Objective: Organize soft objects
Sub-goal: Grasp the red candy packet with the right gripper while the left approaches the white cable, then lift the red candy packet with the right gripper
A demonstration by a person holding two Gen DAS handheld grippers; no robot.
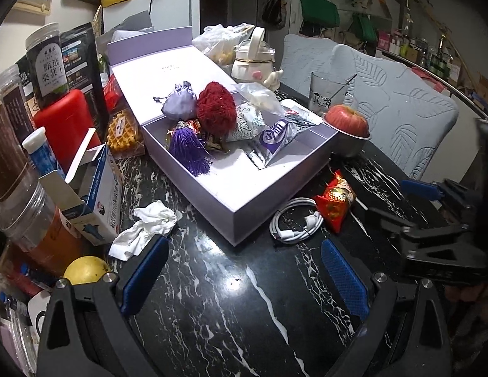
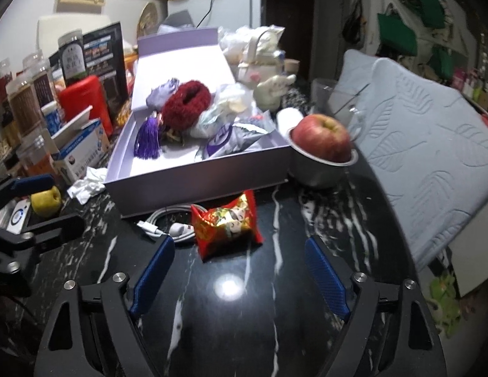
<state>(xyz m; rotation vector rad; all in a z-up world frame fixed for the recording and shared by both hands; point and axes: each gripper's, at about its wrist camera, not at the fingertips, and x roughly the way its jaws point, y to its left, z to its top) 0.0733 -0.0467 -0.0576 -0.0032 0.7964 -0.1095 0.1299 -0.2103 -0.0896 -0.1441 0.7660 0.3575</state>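
An open lavender box [image 1: 275,188] [image 2: 196,179] on the black marble table holds a lilac pouch [image 1: 178,103], a red fuzzy pouch [image 1: 216,110] [image 2: 185,103], a purple tassel [image 1: 189,147] [image 2: 148,139] and soft plastic packets [image 1: 269,128] [image 2: 225,138]. A red snack packet [image 1: 333,199] [image 2: 226,223] lies on the table in front of the box. My right gripper [image 2: 241,270] is open and empty, just short of that packet. My left gripper [image 1: 244,270] is open and empty over bare table, with a crumpled white tissue [image 1: 146,226] by its left finger.
A coiled white cable [image 1: 296,221] [image 2: 168,224] lies beside the snack packet. An apple in a steel bowl [image 1: 347,125] [image 2: 321,150] stands right of the box. Jars, a red canister [image 1: 66,125], a blue-white carton [image 1: 96,201] and a yellow fruit [image 1: 85,268] crowd the left. Cushioned chairs [image 2: 417,141] stand right.
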